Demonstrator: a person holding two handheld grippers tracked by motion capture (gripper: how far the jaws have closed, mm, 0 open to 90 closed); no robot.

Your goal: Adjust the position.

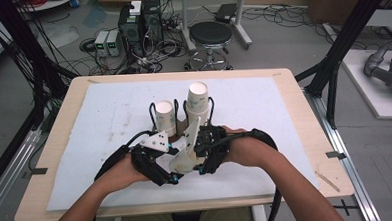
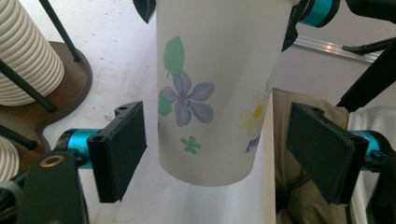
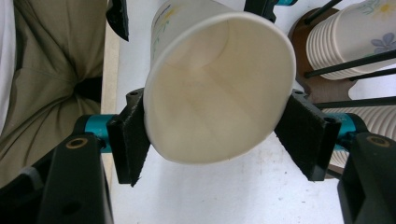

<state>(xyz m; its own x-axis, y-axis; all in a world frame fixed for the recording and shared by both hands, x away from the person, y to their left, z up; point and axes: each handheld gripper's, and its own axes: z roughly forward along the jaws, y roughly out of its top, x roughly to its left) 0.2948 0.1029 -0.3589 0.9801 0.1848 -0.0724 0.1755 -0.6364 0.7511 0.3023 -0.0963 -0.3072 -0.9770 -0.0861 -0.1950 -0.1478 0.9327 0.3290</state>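
Currently right tongs [image 3: 212, 140] clamped on paper cup [image 3: 219, 88]; left tongs [image 2: 224, 154] apart around its base; handover mid-step; next, left should close.

both grippers meet at the near middle of the table

the person's forearms come in from the bottom of the high view and angle inward, so the two hands sit close together. the left gripper [image 1: 167, 157] points to the right, its jaws standing apart with a gap on each side of the paper cup [image 2: 212, 88] between them. the right gripper [image 1: 199, 148] points to the left, its pads [image 3: 132, 135] pressed against the cup's rim end, squeezing it slightly oval.
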